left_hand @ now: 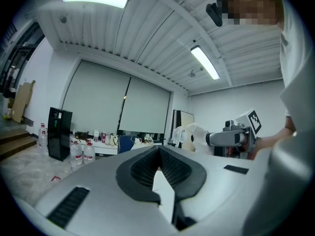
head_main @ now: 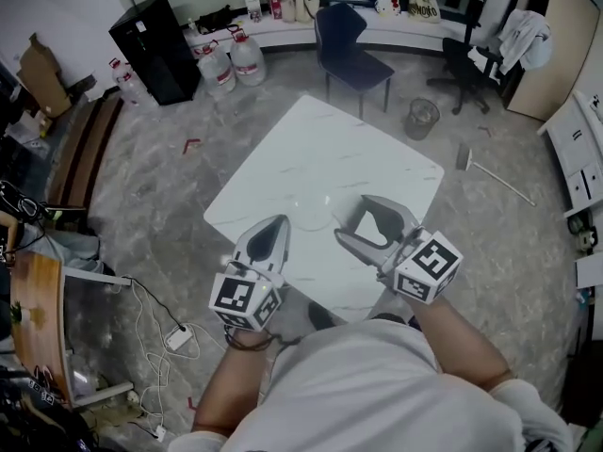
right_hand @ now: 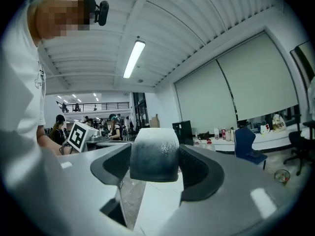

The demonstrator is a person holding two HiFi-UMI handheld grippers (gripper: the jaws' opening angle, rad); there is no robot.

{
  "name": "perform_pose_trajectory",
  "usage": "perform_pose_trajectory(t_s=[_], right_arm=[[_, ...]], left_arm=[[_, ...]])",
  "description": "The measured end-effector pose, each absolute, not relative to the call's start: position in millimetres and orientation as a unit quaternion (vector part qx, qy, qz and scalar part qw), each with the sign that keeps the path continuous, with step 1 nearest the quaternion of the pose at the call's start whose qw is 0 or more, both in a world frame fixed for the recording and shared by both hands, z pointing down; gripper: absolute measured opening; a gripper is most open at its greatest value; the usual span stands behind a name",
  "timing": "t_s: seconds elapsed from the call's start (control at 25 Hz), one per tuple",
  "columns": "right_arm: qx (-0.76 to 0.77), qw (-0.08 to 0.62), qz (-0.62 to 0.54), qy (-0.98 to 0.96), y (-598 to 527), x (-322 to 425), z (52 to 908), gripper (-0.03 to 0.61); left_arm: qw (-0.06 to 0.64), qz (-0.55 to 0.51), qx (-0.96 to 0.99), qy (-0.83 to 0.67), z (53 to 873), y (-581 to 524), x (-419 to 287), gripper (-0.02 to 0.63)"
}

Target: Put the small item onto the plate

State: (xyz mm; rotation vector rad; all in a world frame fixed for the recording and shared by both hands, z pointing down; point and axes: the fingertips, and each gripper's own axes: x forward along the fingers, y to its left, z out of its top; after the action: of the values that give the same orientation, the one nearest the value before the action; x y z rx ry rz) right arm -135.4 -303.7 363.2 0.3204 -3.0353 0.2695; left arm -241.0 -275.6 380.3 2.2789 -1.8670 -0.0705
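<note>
right gripper (head_main: 350,217) has its fingers clamped on the small item (right_hand: 154,156) by the plate (head_main: 307,215), left gripper (head_main: 275,226) fingers clenched, empty.

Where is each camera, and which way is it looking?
Head view: on the person's head, looking down at the white table; shows left tongs, right tongs, shirt.
Left gripper view: rides the left tongs, looking along shut jaws across the room; shirt at right.
Right gripper view: rides the right tongs, looking along jaws gripping the small item; shirt at left.
Shared: all show the blue chair.
</note>
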Motion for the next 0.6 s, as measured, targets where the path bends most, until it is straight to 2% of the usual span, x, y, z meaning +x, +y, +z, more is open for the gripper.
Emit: perform_pose_trajectory(t_s=[0.6], right_arm=[[0.038, 0.16, 0.099, -0.981, -385, -205, 482, 0.293]], left_arm=[[0.129, -0.034, 0.73, -0.67, 414, -338, -273, 0.006]])
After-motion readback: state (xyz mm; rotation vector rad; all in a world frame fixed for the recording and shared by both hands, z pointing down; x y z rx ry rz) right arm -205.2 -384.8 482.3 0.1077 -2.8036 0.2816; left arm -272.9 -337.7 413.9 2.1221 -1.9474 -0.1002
